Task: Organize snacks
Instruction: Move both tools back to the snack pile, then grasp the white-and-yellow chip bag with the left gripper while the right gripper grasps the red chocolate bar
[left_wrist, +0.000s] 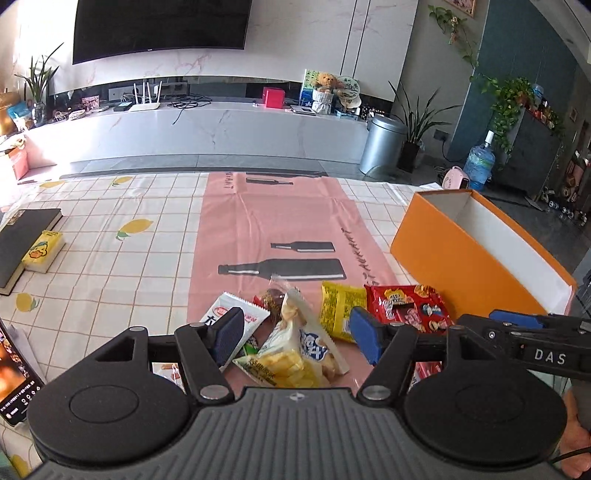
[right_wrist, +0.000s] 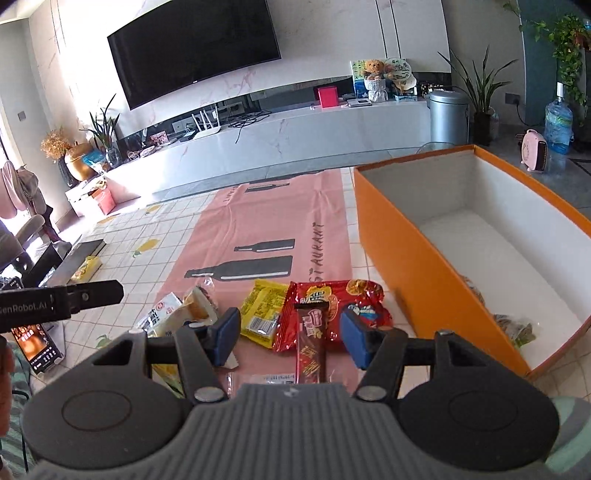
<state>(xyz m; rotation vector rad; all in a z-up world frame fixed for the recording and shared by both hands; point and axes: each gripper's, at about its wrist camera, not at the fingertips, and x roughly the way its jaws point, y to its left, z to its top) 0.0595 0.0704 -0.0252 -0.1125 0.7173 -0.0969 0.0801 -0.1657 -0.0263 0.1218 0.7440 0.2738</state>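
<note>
- Blue-padded left gripper (left_wrist: 297, 338) hangs with jaws apart over the snack pile, gripping nothing; a clear bag of yellow-white crackers (left_wrist: 295, 354) lies below, between its pads.
- Blue-padded right gripper (right_wrist: 290, 338) is likewise parted and empty; a slim dark-red snack stick pack (right_wrist: 311, 343) lies under its gap.
- Just ahead of the right gripper lie a large red foil snack bag (right_wrist: 332, 299) and, left of that, a yellow foil packet (right_wrist: 264, 312).
- To its right stands an open orange cardboard box (right_wrist: 413, 273), white inside, with a small clear-wrapped snack (right_wrist: 515, 326) in its near corner.
- Everything rests on a pink bottle-print mat (left_wrist: 273, 221) over a checked lemon tablecloth (left_wrist: 122, 258).
</note>
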